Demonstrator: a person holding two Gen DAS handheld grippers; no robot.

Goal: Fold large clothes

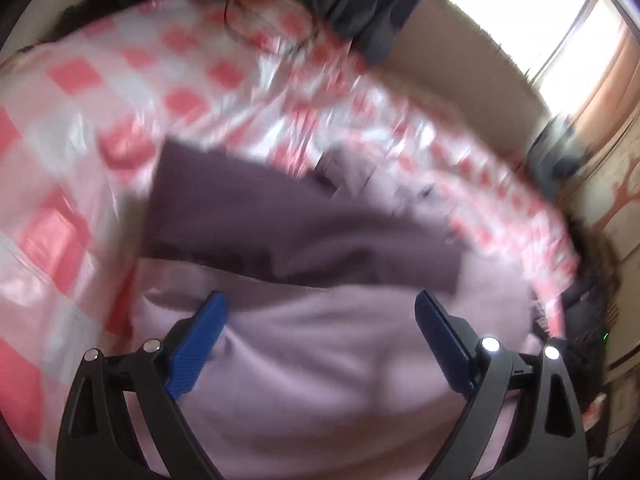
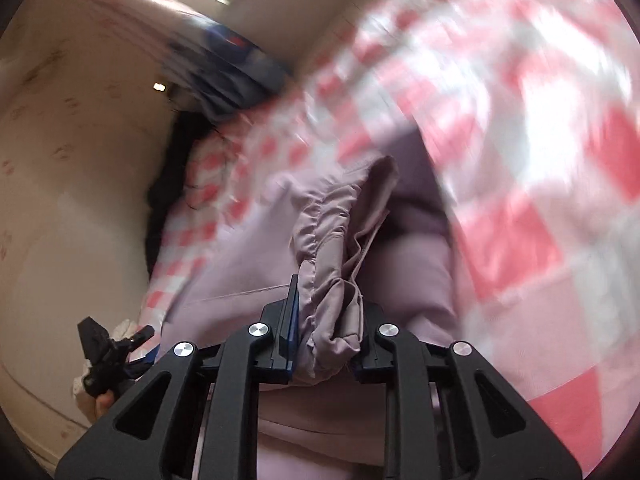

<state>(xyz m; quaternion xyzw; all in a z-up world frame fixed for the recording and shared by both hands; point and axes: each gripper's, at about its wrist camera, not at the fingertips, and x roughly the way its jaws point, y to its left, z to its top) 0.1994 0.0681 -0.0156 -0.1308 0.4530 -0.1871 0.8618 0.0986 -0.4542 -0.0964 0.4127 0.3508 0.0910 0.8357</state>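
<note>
Lilac garment (image 1: 320, 360), large and soft, lies spread over a pink-and-white checked cover (image 1: 80, 120), with a darker purple panel (image 1: 256, 216) folded across its upper part. Left gripper (image 1: 320, 308) hovers above the pale cloth, its blue fingers (image 1: 200, 336) spread wide with nothing between them. Right gripper (image 2: 326, 312) is clamped on a gathered, ruched edge of the garment (image 2: 332, 240), bunched up between its fingers. Dark blue clothing (image 2: 236, 80) lies blurred by the wall.
</note>
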